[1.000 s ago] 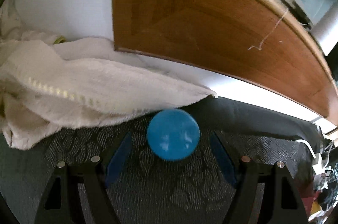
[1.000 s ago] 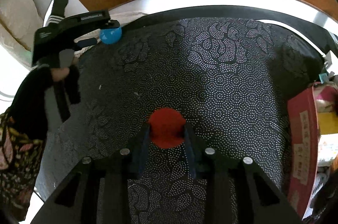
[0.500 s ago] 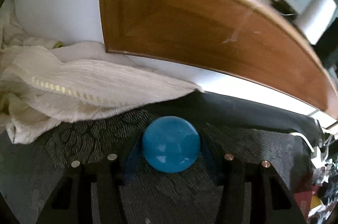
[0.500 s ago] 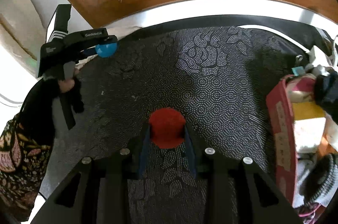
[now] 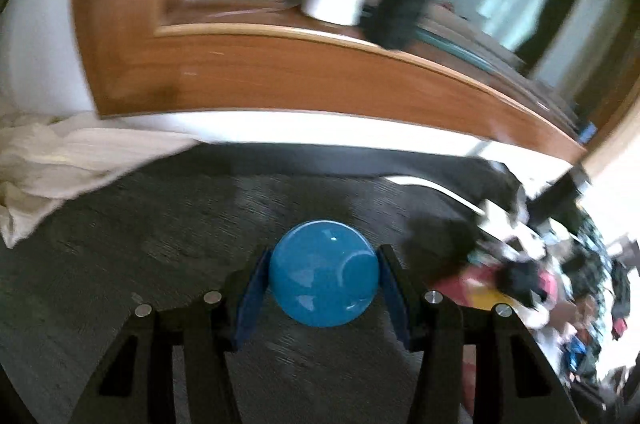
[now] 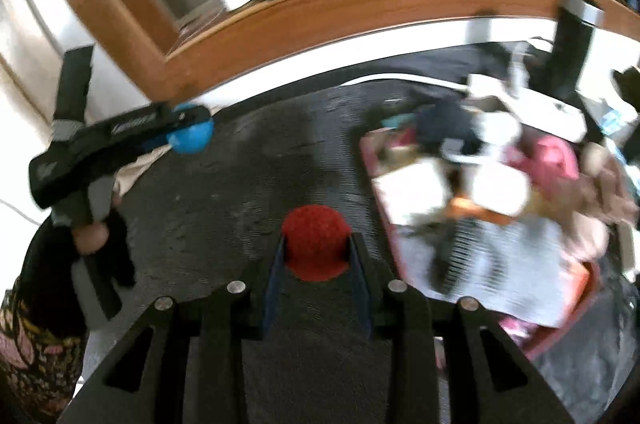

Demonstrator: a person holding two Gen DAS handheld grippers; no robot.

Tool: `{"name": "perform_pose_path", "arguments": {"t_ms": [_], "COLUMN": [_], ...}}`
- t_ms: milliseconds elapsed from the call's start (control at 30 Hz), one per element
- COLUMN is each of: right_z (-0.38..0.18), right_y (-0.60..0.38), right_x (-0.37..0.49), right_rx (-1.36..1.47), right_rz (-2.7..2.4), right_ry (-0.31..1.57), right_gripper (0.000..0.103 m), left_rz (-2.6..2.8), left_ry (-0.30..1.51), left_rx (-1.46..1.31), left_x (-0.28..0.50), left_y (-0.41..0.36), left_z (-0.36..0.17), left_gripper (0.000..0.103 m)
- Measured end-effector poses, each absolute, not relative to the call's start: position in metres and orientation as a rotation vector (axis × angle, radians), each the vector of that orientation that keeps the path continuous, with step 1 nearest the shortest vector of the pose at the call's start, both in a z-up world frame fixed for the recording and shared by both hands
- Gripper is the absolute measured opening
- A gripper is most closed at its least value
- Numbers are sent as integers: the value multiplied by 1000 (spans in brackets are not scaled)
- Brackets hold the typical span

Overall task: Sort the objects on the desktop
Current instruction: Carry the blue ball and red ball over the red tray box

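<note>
Left gripper: closed on the blue ball, which is pinched between both blue fingers and carried above the dark patterned desk
Right gripper: closed on the red ball, which is clamped between the two fingers and held over the desk
Left gripper in the right wrist view: seen at 10 o'clock with the blue ball at its tip
Red-rimmed box: seen at 3 o'clock of the red ball, filled with blurred mixed items
White cloth: lying at 9 o'clock in the left wrist view, on the desk edge
Wooden frame: running along the far side at 12 o'clock
</note>
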State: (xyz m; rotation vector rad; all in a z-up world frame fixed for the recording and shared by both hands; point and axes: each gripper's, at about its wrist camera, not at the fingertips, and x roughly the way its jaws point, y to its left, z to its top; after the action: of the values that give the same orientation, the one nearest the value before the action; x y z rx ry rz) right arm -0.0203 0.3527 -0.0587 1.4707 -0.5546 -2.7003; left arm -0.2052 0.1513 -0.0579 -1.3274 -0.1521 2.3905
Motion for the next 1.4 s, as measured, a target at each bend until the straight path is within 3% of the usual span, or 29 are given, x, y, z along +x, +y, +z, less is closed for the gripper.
{"name": "perform_pose_path", "arguments": {"t_ms": [300, 667, 967, 1067, 1100, 1400], "right_z": [-54, -48, -24, -21, -23, -51], "right_y": [433, 484, 511, 518, 520, 507], "right_x": [44, 83, 68, 55, 49, -8], "right_rx": [1507, 1470, 1338, 1304, 1307, 1356], "right_rz": [-2806, -2846, -2894, -2905, -2900, -2796], "right_ry": [-704, -773, -769, -762, -763, -674], "right_gripper": [35, 35, 35, 35, 35, 34], "left_rz": [2184, 2141, 2146, 2134, 2136, 2137], "left_ry": [-87, -33, 29, 39, 42, 24], "left_rx": [-1301, -1329, -1394, -1404, -1407, -1382], "left_x": [-132, -109, -111, -112, -111, -107], "left_y": [254, 331, 352, 353, 352, 337], "left_z": [-46, -64, -94, -96, -96, -76], "left_gripper": [55, 55, 55, 63, 68, 68]}}
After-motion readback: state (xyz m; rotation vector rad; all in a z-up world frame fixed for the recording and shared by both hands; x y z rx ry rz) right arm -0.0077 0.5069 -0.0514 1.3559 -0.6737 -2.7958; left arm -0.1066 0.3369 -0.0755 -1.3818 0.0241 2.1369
